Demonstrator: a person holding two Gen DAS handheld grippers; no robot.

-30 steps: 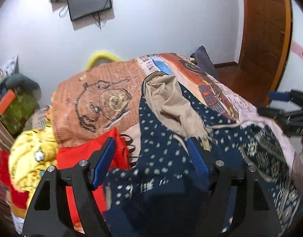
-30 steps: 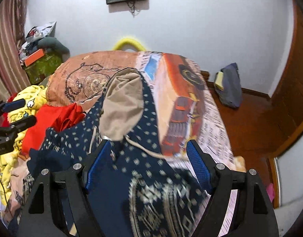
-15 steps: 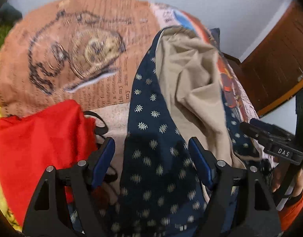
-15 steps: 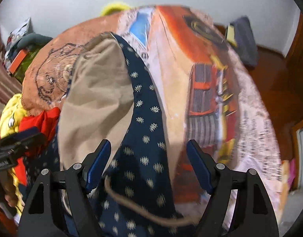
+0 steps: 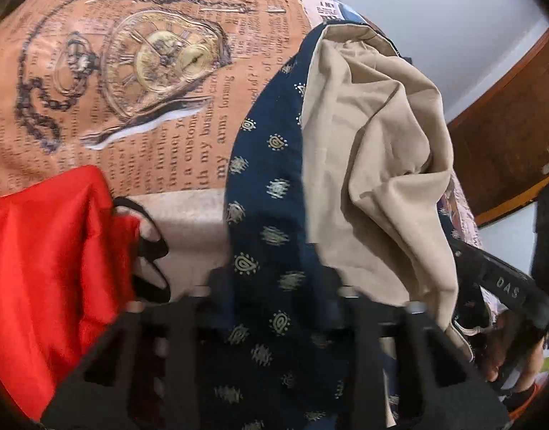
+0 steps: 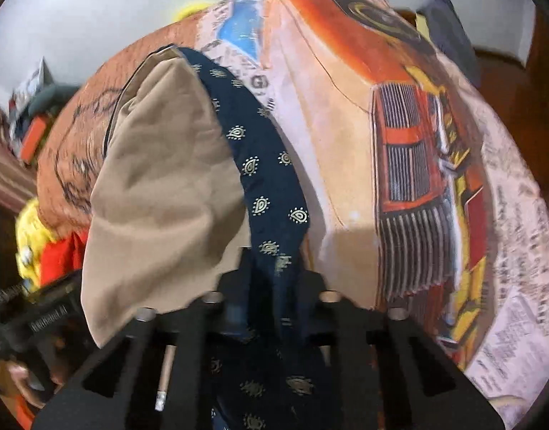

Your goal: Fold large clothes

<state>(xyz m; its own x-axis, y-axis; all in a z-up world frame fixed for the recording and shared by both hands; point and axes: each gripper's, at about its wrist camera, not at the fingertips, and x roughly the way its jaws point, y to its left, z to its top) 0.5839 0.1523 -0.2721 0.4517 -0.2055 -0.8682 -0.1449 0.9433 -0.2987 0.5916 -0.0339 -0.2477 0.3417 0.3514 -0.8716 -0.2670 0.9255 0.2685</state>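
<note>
A navy-blue garment with small gold paisley motifs and a beige lining [image 5: 270,186] is spread over a bed covered by a printed sheet showing newspaper text, a pocket watch and an orange car [image 5: 131,71]. In the left wrist view the left gripper [image 5: 274,286] has just been closing, and its jaws are pinched on a band of the navy fabric at 6 o'clock. In the right wrist view the right gripper [image 6: 274,279] has likewise just been closing and is clamped on a narrow navy strip at 6 o'clock. The beige lining billows up between the two grippers and hides part of the sheet behind it. A red cloth [image 5: 48,258] is piled at 8 o'clock of the left view, just beside a black cord [image 5: 149,247]. A yellow toy [image 6: 30,236] is seen at 9 o'clock in the right view, blurred. A dark blue bag [image 6: 446,28] lies on the wooden floor at 1 o'clock.
</note>
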